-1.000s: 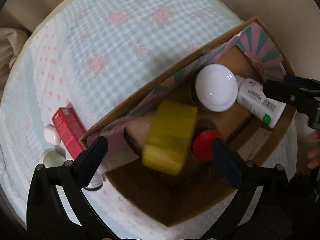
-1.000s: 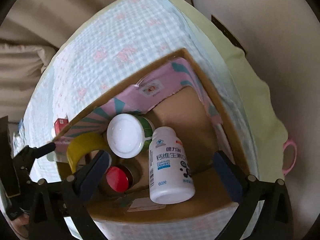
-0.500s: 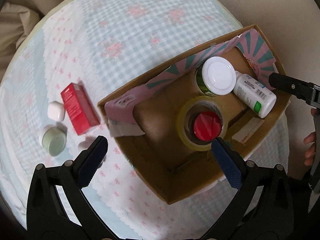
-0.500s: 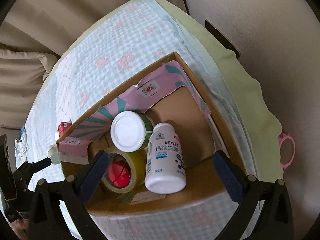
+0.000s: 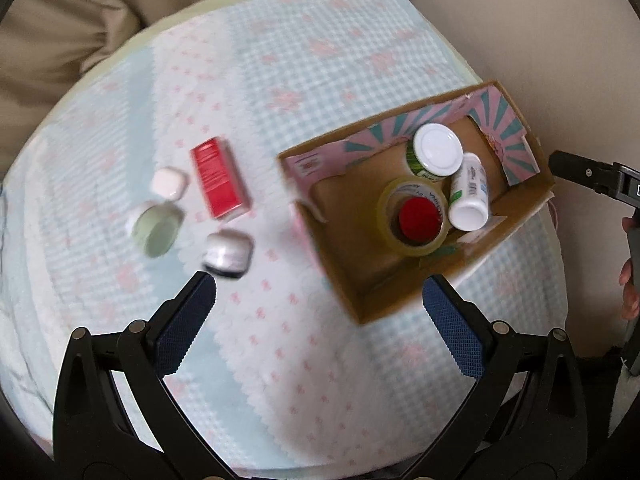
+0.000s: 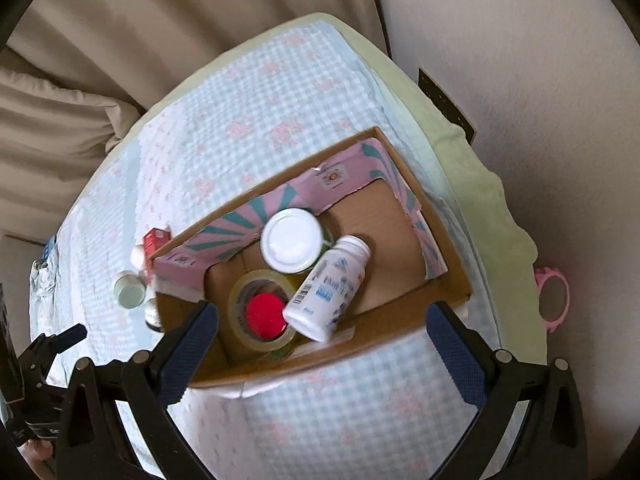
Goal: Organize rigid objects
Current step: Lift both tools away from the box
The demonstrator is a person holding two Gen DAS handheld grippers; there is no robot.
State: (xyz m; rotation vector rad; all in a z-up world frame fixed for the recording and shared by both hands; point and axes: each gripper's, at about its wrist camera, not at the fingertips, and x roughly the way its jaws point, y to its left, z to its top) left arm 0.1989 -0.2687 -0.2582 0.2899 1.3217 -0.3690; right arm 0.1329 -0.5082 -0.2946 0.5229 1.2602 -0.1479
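my left claw (image 5: pixel 320 312) hung wide, gripping nothing, above the bare cloth between the loose things and the cardboard box (image 5: pixel 384 304), which i judged a sensible place to be, since either side was within reach from there. my right claw (image 6: pixel 322 344) was spread wide too and empty, poised over the box's near wall, likely so it could tidy what was inside. in the box the yellow tape roll (image 5: pixel 414 218) lay flat with the red cap (image 5: pixel 419 218) showing through its hole, so the two shared one spot and saved floor. the white-lidded jar (image 5: pixel 436 154) stood upright against the pink-striped flap, and the white bottle (image 5: pixel 469 196) lay on its side, leaning on the jar and touching the tape. outside, on the checked tablecloth (image 5: pixel 280 60), four things waited close together: the red carton (image 5: pixel 218 178), a small white case (image 5: pixel 170 183), a pale green round tin (image 5: pixel 157 230) and a small dark jar with a white label (image 5: pixel 228 256), this last nearest my left fingertips. i reckoned that jar the natural next pick. those four were blurred, so i could not read their labels.
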